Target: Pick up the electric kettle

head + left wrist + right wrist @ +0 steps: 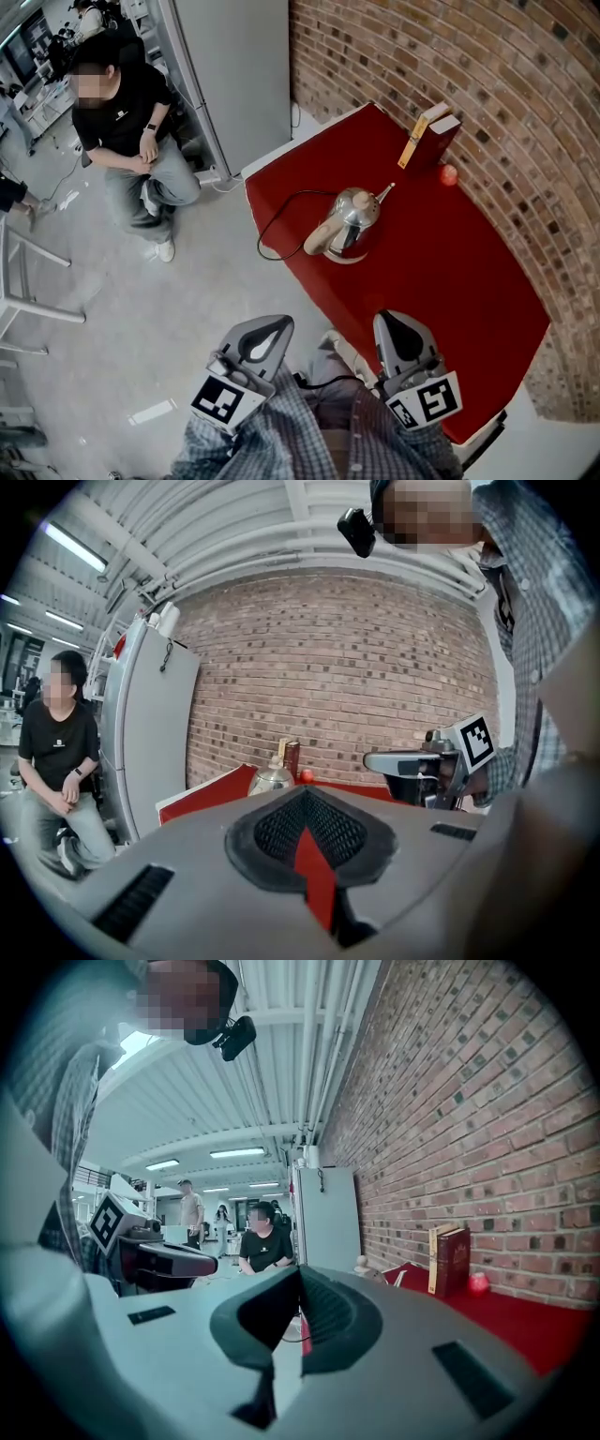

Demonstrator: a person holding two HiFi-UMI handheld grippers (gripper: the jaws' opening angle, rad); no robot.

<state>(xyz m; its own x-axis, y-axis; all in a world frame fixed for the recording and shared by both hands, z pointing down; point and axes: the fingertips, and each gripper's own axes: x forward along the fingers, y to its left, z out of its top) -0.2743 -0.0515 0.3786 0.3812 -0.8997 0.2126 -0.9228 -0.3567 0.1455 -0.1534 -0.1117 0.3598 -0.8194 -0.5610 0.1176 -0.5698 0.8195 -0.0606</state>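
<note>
We are standing over a red table (450, 281) set against a brick wall (450, 66), with a grey cabinet (239, 75) at its far corner and a seated person (127, 122) on the floor side. In the head view, the electric kettle (352, 223) is sitting upright near the table's middle, well apart from both grippers. The left gripper (272, 325) and the right gripper (398, 325) are hovering at the near edge, jaws together and empty. We are counting one kettle, one black cord (281, 220) looping from it over the table's edge, two books (433, 136) standing by the wall, and one small red ball (448, 174) beside them.

In the left gripper view, the jaws are pressing together on nothing. The kettle's top is peeking just above them, far off.

In the right gripper view, the jaws are likewise closed and empty. The kettle is barely showing past them, and two more people are standing in the background.

We are judging the polished, rounded metal body as slippery and stiff. The pale handle on the side facing us looks like the safest hold. Its weight depends on water we cannot see, and the trailing cord may drag.
</note>
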